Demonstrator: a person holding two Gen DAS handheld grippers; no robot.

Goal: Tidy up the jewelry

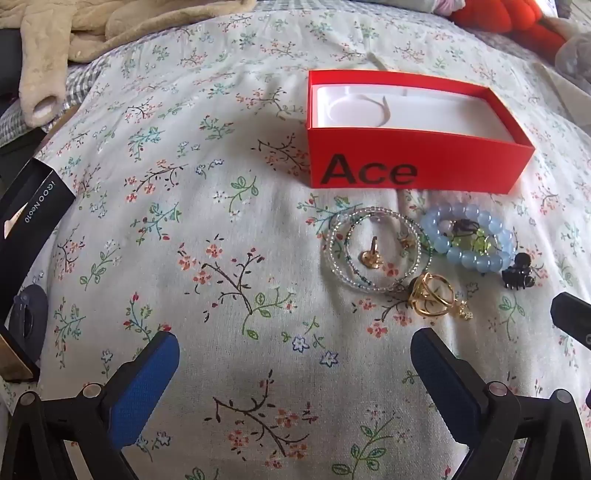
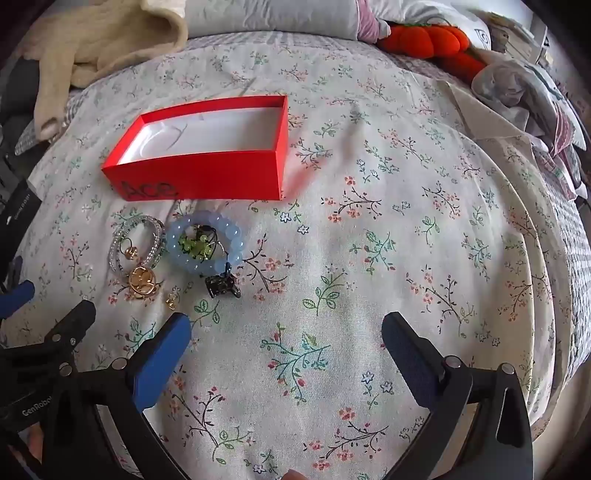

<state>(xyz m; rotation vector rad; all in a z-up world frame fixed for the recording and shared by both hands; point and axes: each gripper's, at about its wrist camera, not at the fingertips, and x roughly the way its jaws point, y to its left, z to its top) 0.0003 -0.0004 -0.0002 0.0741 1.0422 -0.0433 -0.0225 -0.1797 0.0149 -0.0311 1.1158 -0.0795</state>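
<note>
An open red box (image 1: 417, 168) marked "Ace" with a white insert lies on the floral bedspread; it also shows in the right wrist view (image 2: 207, 177). In front of it lies jewelry: a clear beaded bracelet (image 1: 334, 254) (image 2: 118, 240), a blue bead bracelet (image 1: 476, 258) (image 2: 184, 254) around green beads (image 1: 476, 240), gold rings (image 1: 432, 295) (image 2: 142, 282), a small gold piece (image 1: 369, 254), and a black hair claw (image 1: 517, 277) (image 2: 221, 286). My left gripper (image 1: 293, 350) is open and empty, short of the jewelry. My right gripper (image 2: 286, 332) is open and empty, to the right of the pile.
A black box (image 1: 33, 221) lies at the left edge. A beige fleece (image 1: 92, 29) (image 2: 92, 40) and an orange plush (image 2: 424, 40) lie at the far side, with papers and clothes (image 2: 517, 103) at the right. The other gripper's tip (image 1: 570, 317) shows at the right.
</note>
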